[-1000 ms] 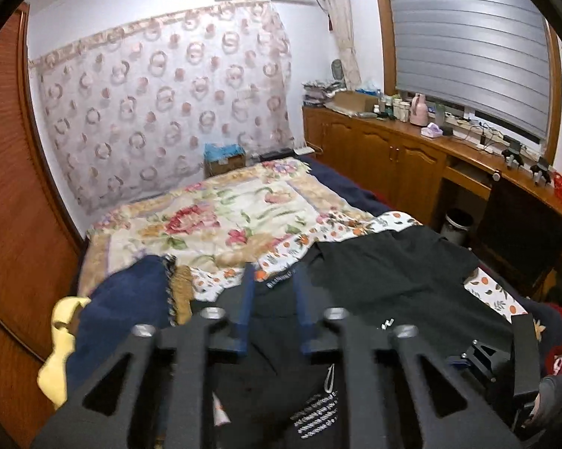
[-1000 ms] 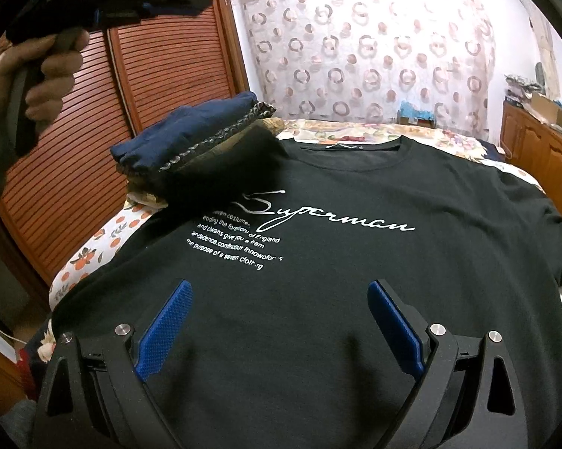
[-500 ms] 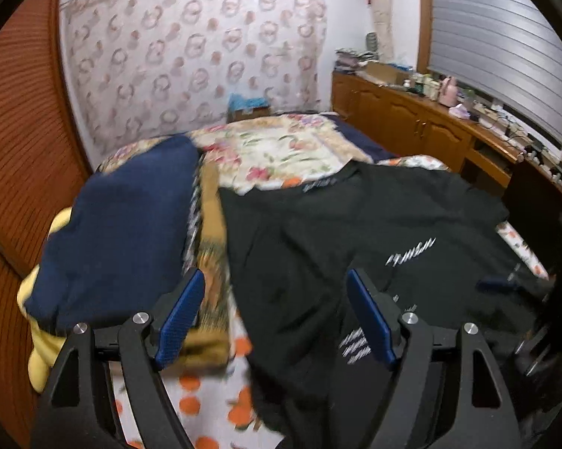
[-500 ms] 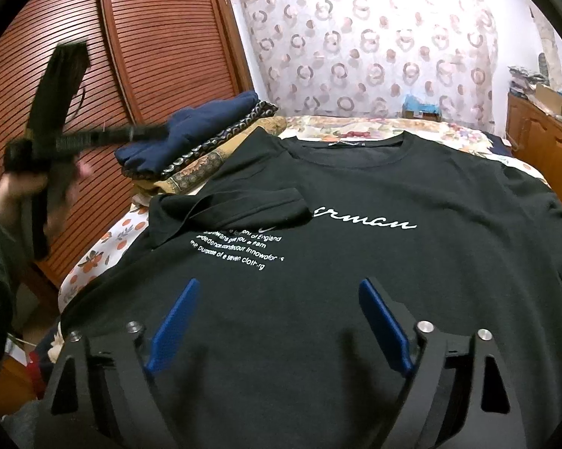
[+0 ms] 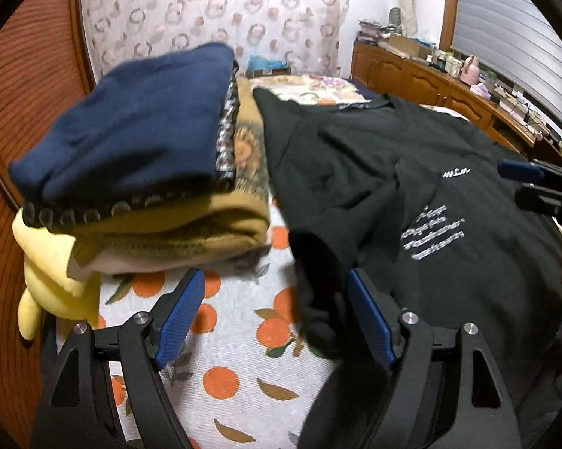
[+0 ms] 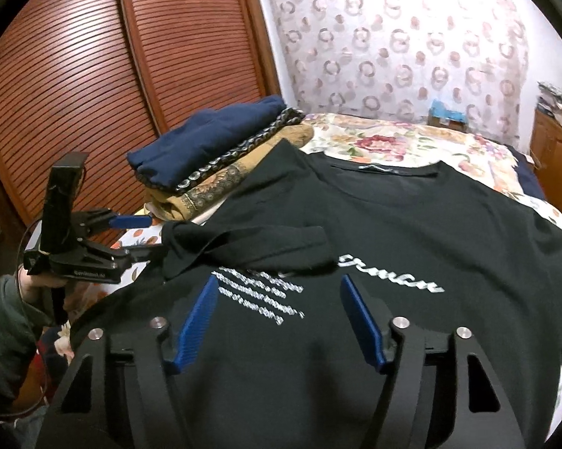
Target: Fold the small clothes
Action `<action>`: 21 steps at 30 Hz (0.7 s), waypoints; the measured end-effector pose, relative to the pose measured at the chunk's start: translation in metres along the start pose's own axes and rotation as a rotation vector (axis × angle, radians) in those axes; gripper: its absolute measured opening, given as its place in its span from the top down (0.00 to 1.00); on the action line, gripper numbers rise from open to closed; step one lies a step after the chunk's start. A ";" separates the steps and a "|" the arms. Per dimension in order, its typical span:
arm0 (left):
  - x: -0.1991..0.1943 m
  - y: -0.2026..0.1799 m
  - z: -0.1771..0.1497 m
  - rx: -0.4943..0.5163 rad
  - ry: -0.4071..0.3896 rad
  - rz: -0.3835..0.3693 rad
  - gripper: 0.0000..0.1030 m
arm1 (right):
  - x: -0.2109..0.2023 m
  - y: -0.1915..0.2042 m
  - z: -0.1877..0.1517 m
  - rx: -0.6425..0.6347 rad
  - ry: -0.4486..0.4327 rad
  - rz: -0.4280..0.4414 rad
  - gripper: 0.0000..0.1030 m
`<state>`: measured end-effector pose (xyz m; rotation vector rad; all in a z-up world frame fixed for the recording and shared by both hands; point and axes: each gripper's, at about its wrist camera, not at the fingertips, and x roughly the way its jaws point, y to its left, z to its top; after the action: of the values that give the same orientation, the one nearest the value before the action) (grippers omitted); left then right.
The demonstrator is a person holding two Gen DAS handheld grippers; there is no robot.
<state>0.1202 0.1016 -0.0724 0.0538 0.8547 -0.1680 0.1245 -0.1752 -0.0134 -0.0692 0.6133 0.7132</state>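
Left wrist view: the left hand-held gripper, jaws apart, faces the black T-shirt on the bed; its folded sleeve lies just ahead-right.

Right wrist view: the right hand-held gripper, jaws apart, hovers over the shirt's chest, farther from the sleeve.

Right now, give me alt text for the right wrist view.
A black cotton T-shirt with white lettering lies spread on the bed, one sleeve folded inward. The open right gripper hovers above it; the left gripper is at its edge, beside a stack of folded clothes.
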 end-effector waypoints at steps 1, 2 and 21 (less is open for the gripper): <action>0.003 0.001 -0.001 -0.001 0.009 -0.001 0.24 | 0.005 -0.001 0.003 -0.003 0.007 0.001 0.34; 0.005 0.002 0.000 0.000 0.015 -0.002 0.24 | 0.010 -0.003 0.005 -0.005 0.017 0.002 0.34; 0.018 0.008 -0.004 -0.037 0.047 -0.029 0.12 | 0.083 0.001 0.034 0.041 0.111 0.068 0.48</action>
<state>0.1301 0.1081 -0.0884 0.0109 0.9059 -0.1789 0.1899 -0.1168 -0.0306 -0.0498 0.7389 0.7660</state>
